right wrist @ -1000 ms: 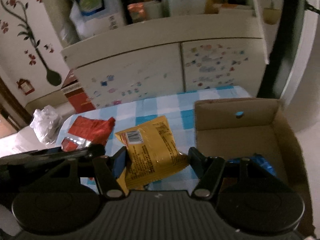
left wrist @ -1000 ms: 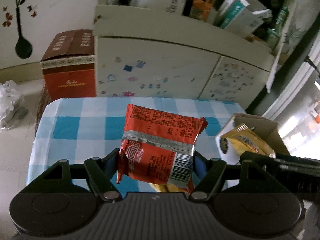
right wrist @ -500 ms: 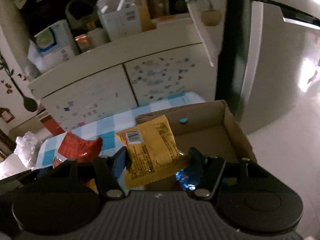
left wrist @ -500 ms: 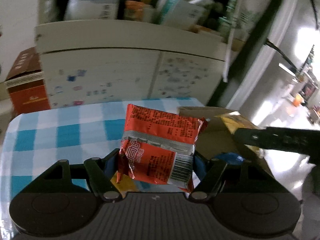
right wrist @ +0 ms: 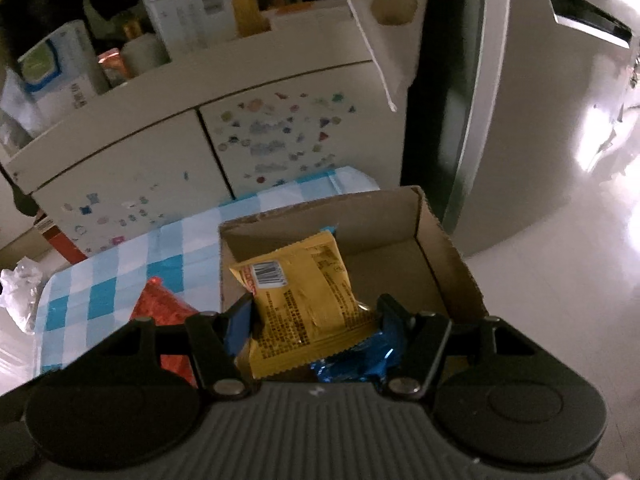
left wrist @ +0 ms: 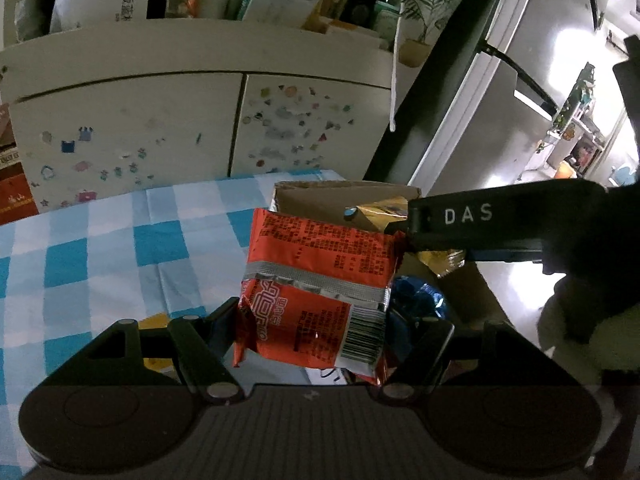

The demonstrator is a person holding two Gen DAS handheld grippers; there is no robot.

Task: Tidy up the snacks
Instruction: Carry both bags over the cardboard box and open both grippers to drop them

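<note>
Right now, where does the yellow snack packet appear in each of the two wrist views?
Left wrist view: the yellow snack packet is right of centre, mostly hidden behind the red snack packet and the right claw.
Right wrist view: the packet is at centre, clamped in that claw, above the box.
Shared landmark: the cardboard box on the checked cloth.

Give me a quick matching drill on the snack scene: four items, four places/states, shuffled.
Items:
1. red packet
2. yellow packet
3. blue wrapper
4. cardboard box

States:
A. lying in the box
B. held in the right gripper
C. open, on the checked cloth
D. held in the left gripper

Pairs: 1-D, 2-B, 3-A, 4-C
</note>
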